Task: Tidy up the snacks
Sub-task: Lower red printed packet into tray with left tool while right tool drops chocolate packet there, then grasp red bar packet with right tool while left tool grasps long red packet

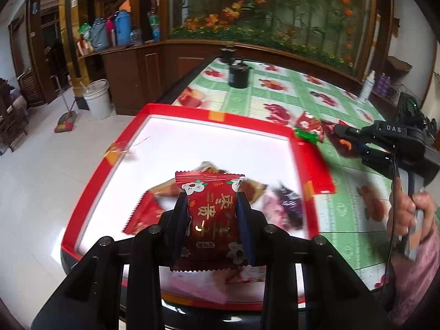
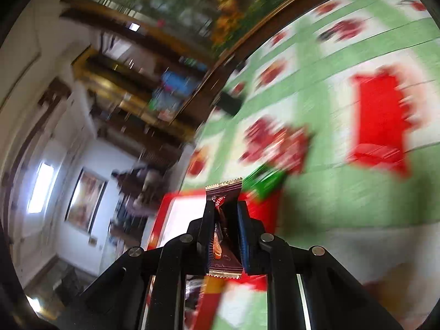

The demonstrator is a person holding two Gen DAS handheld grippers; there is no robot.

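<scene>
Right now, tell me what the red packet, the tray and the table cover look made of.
Red packet: glossy plastic film, apparently; crimped zigzag ends and shiny print. Tray: likely cardboard, a red rim with folded flaps around a matte white floor. Table cover: probably wipeable vinyl, a smooth printed sheet with slight sheen.

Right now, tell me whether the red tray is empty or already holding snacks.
Holding snacks. Several packets lie on the red tray's white floor, below the red packet in the left gripper.
</scene>
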